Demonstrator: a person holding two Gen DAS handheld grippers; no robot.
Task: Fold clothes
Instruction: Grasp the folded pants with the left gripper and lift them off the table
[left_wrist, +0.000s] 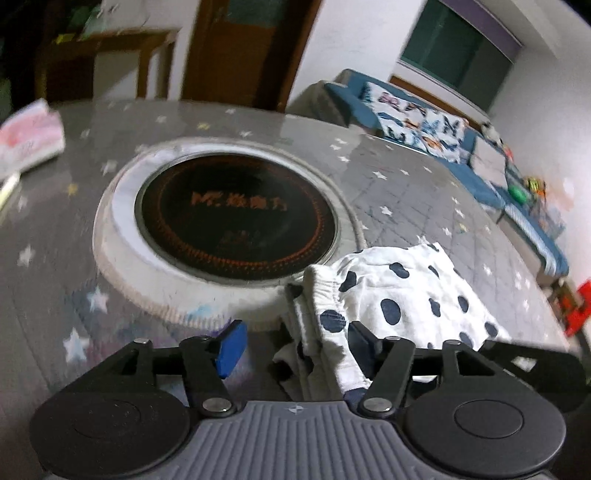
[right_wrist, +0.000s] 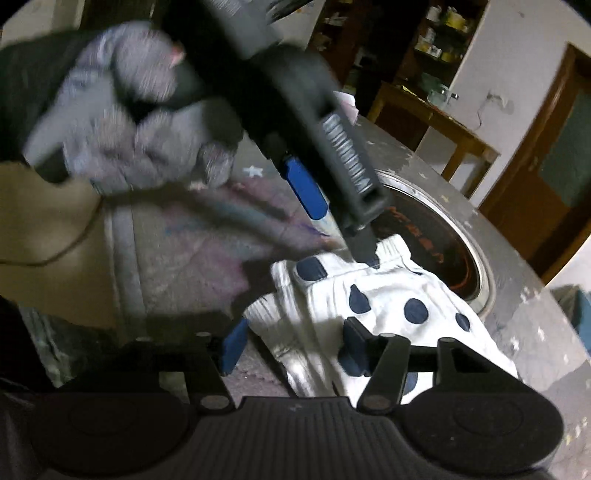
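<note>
A white garment with navy dots and an elastic waistband (left_wrist: 388, 291) (right_wrist: 388, 295) lies bunched on the grey star-print table cover (left_wrist: 406, 206). My left gripper (left_wrist: 295, 343) is open and straddles the waistband end. Its blue left pad (left_wrist: 231, 347) stands clear of the cloth, and its right finger (left_wrist: 360, 336) sits against the folds. My right gripper (right_wrist: 295, 343) is also open over the garment's near edge, its left pad (right_wrist: 234, 345) off the cloth. In the right wrist view the left gripper (right_wrist: 336, 221) comes down from above, one finger tip on the waistband.
A round black hob with a white rim (left_wrist: 236, 218) (right_wrist: 436, 236) is set in the table just beyond the garment. A pink-and-white pack (left_wrist: 29, 136) lies far left. A grey-gloved hand (right_wrist: 129, 122) holds the left gripper. A blue sofa (left_wrist: 480, 158) stands beyond the table.
</note>
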